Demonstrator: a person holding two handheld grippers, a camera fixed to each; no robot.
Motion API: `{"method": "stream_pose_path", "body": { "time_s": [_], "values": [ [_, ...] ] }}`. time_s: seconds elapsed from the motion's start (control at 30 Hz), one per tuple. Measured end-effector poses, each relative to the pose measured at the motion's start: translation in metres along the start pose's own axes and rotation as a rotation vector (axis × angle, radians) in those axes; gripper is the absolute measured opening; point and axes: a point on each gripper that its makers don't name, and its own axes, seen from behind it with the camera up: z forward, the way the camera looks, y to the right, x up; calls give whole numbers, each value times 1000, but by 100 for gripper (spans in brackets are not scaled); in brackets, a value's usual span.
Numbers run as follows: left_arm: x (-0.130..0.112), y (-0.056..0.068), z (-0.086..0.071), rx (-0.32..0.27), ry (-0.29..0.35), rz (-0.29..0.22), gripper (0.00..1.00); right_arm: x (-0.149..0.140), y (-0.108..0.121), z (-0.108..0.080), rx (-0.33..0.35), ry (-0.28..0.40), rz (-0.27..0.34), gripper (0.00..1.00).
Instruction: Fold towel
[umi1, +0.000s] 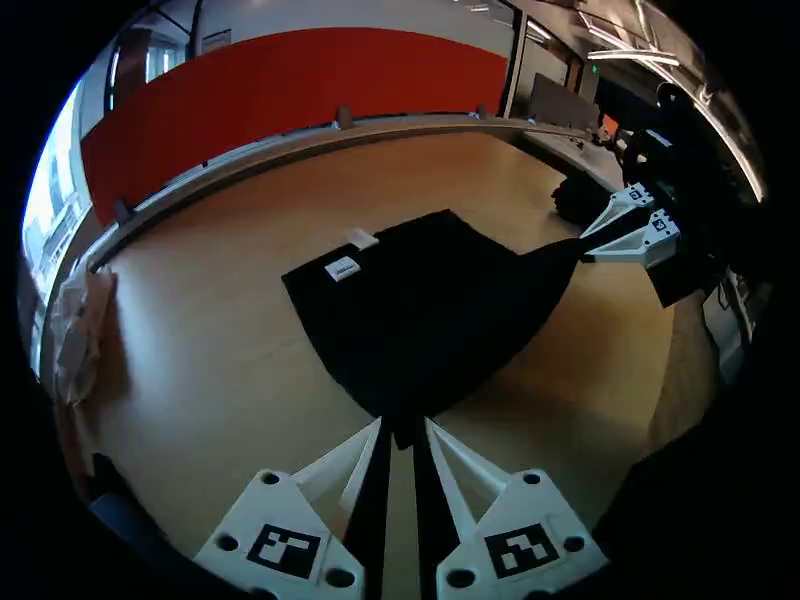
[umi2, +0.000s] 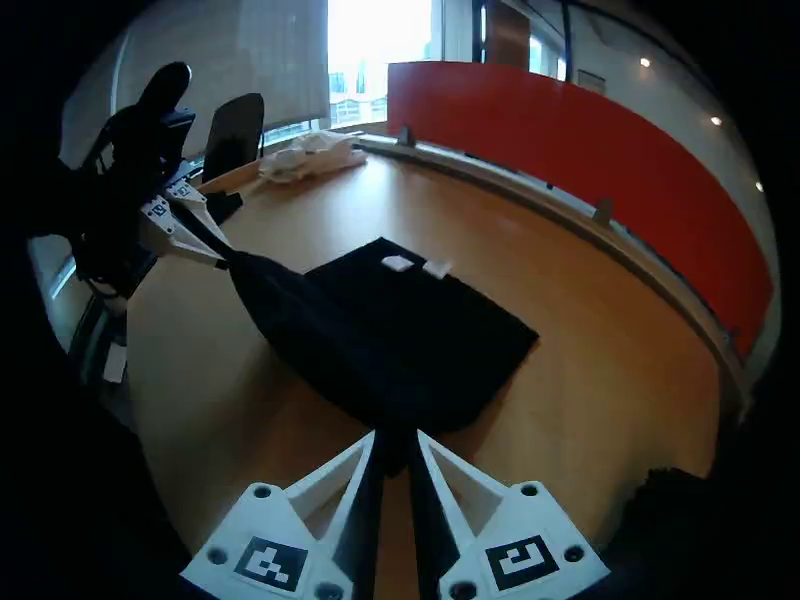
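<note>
The worktop (umi1: 230, 330) is a wide, smooth surface of light wood with a curved far edge. Behind this edge stands a long red panel (umi1: 300, 90), flat and matt. In front of both hand-held grippers the black towel (umi1: 420, 300) lies on the wood, soft and without shine. Its far part is flat, while two near corners are drawn out into points toward the grippers. The left hand-held gripper (umi1: 405, 428), of white plastic with pointed fingers, has its fingers pressed together on one corner. The right hand-held gripper (umi2: 398, 435) clamps the other corner in the same way. The right gripper view shows a dark chair (umi2: 235, 130) far beyond the towel, and a crumpled white cloth (umi2: 310, 155) beside it. Two small white tags (umi1: 342, 268) sit on the towel's flat part.
</note>
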Motion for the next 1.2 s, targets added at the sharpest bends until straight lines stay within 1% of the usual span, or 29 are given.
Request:
{"method": "stream_pose_path", "body": {
  "time_s": [0.3, 0.6, 0.9, 1.2],
  "values": [
    [4, 5, -18, -5, 8, -6, 15, 9, -6, -13, 5, 9, -5, 15],
    [8, 8, -31, -7, 10, -9, 15, 15, -12, -24, 12, 11, -18, 15],
    [8, 13, -41, -14, 5, -8, 15, 21, -17, -37, 25, 10, -35, 15],
    [10, 15, -50, -16, 7, -2, 15, 23, -25, -48, 35, 10, -36, 15]
  ]
}}
